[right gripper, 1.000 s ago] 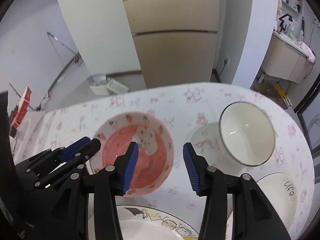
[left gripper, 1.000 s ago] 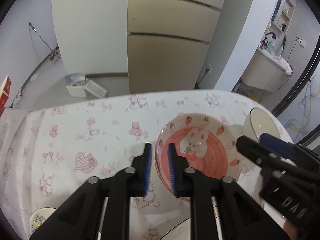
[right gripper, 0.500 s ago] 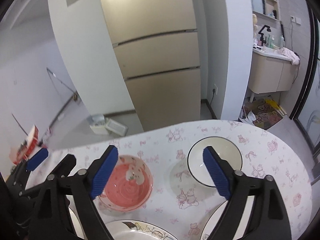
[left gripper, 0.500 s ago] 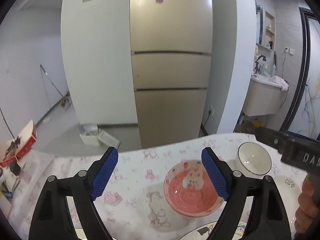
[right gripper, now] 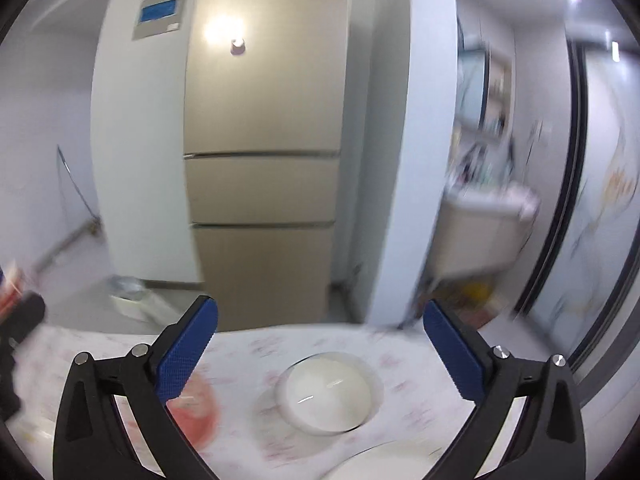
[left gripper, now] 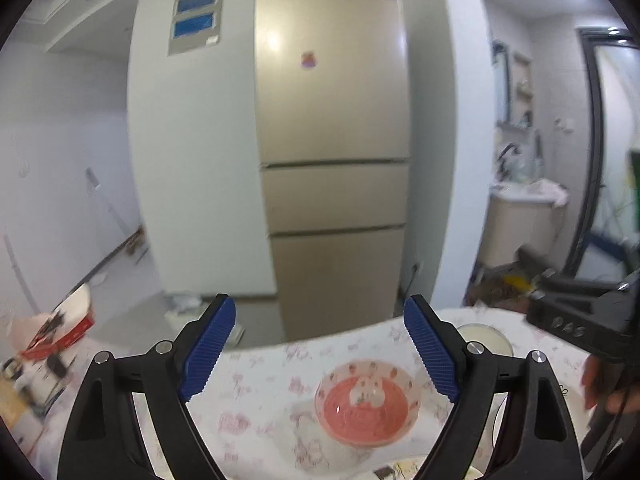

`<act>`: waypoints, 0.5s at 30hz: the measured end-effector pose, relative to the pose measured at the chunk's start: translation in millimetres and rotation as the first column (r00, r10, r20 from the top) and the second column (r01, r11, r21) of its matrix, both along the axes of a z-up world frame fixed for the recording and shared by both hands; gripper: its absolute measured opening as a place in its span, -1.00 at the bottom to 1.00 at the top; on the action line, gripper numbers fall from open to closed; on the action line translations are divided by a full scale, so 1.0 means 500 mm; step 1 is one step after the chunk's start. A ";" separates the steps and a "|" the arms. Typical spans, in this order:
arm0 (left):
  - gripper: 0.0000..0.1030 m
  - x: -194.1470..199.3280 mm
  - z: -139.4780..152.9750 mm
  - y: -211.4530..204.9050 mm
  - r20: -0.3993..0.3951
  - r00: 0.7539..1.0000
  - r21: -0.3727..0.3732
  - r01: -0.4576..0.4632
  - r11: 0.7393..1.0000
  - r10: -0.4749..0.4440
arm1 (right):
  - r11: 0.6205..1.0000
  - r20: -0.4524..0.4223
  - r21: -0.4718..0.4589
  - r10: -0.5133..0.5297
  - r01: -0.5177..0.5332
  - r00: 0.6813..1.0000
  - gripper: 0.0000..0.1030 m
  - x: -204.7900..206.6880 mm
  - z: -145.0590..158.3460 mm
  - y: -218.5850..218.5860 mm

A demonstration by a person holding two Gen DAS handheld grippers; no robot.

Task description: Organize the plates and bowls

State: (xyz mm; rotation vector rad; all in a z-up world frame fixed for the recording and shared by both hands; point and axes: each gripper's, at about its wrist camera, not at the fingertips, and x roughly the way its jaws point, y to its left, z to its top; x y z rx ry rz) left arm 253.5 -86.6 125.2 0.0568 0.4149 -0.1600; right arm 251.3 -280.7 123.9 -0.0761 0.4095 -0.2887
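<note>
A pink bowl with a rabbit and strawberries [left gripper: 368, 402] sits on the patterned tablecloth [left gripper: 264, 392]; in the right wrist view it shows blurred at the lower left [right gripper: 196, 412]. A white bowl with a dark rim [right gripper: 326, 392] sits right of it; it also shows in the left wrist view [left gripper: 484, 340]. My left gripper [left gripper: 320, 352] is open wide and empty, raised above the table. My right gripper [right gripper: 320, 350] is open wide and empty, raised over the white bowl. The right gripper's body [left gripper: 580, 320] shows at the right in the left wrist view.
A white plate's rim [right gripper: 384, 460] lies near the front edge, and a cartoon-printed plate [left gripper: 404, 470] at the bottom. A beige fridge [left gripper: 332, 160] stands behind the table, a red box [left gripper: 60, 332] at the left, a washbasin cabinet [left gripper: 520, 232] at the right.
Both grippers opened from nearly shut to wide open and lifted up and back from the table; the bowls now look smaller and lower in view.
</note>
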 end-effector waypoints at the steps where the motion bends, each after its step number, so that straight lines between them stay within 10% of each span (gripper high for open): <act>1: 0.71 -0.008 0.007 -0.006 0.016 1.000 -0.016 -0.010 1.000 0.010 | 0.999 0.016 -0.046 -0.003 0.004 1.000 0.98 -0.004 0.009 0.001; 15: 0.72 -0.063 0.117 -0.128 0.117 0.991 -0.100 0.084 0.991 -0.072 | 0.984 0.058 0.177 -0.021 0.011 0.998 0.98 -0.081 0.055 -0.165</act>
